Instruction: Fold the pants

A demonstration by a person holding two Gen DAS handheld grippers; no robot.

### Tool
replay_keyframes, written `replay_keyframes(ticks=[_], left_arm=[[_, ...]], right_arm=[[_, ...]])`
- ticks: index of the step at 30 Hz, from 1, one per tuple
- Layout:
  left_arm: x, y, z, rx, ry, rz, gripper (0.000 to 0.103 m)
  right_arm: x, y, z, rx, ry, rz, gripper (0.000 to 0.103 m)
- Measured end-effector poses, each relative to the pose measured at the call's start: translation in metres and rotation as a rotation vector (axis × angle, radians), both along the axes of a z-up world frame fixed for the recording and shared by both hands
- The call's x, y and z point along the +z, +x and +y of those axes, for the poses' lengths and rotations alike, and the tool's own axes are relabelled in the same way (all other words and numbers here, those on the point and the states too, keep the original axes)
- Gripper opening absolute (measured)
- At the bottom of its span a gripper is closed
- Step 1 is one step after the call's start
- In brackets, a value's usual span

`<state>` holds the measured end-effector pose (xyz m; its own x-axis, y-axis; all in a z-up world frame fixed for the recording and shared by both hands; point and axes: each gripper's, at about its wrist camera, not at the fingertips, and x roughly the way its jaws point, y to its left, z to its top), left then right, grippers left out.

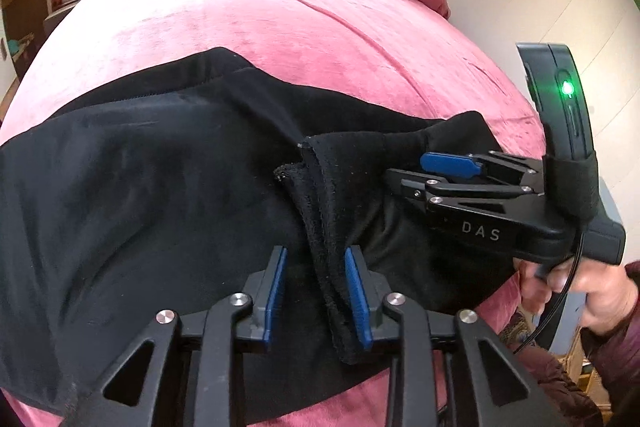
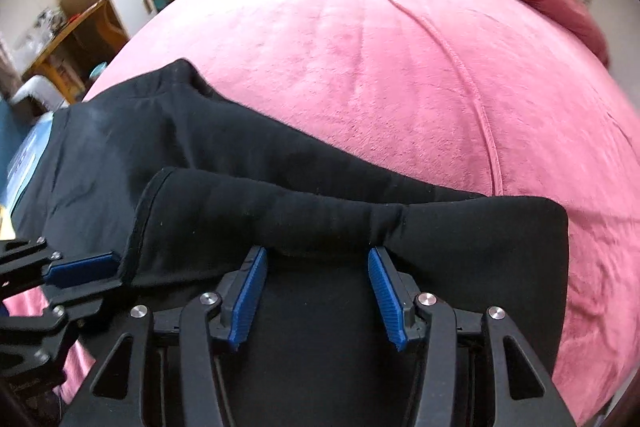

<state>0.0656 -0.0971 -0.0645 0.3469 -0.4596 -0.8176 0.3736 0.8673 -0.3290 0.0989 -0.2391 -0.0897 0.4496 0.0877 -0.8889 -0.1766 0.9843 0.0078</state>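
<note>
Black pants (image 1: 160,163) lie across the pink bed (image 1: 280,27). The left gripper (image 1: 316,295) stands wide around a folded hem; the right gripper (image 2: 316,291) gapes wide over cloth.

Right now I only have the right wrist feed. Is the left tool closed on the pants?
Observer: No. The left tool is open. The hem of the pants runs loose between its fingers.
Operator: Centered in the gap?
Observer: No, it lies against the right finger, with a gap beside the other.
Operator: Is my unit powered?
Observer: A green light glows on the device strapped to the right tool.
</note>
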Motion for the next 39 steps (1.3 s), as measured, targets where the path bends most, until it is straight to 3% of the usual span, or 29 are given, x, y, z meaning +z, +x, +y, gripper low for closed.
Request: replay_keyframes(ticks=[6,10,15,18,20,25,31,39], left_arm=[[0.02,-0.012,0.031,0.058,0.018,-0.024,0.031],[0.03,-0.015,0.076,0.172,-0.001,-0.007,0.032],[0.037,-0.022,0.137,0.314,-0.02,0.013,0.032],[0.036,-0.029,0.176,0.402,-0.04,0.035,0.033],[0.035,-0.035,0.202,0.461,-0.053,0.048,0.033],[0.035,-0.057,0.255,0.6,-0.12,0.09,0.035],[0.027,-0.087,0.298,0.714,-0.195,0.14,0.035],[0.005,-0.104,0.334,0.85,-0.321,0.233,0.035]], right_arm=[[0.01,-0.006,0.003,-0.016,-0.001,-0.014,0.053],[0.024,-0.015,0.006,-0.026,0.023,-0.032,0.053],[0.033,-0.031,0.029,0.062,0.062,-0.037,0.053],[0.027,-0.036,0.049,0.116,0.015,-0.032,0.05],[0.016,-0.031,0.061,0.128,-0.004,-0.01,0.041],[-0.001,-0.011,0.071,0.067,-0.01,-0.03,0.042],[0.006,-0.018,0.077,0.064,-0.052,-0.051,0.042],[0.033,-0.046,0.056,-0.022,0.12,-0.066,0.056]])
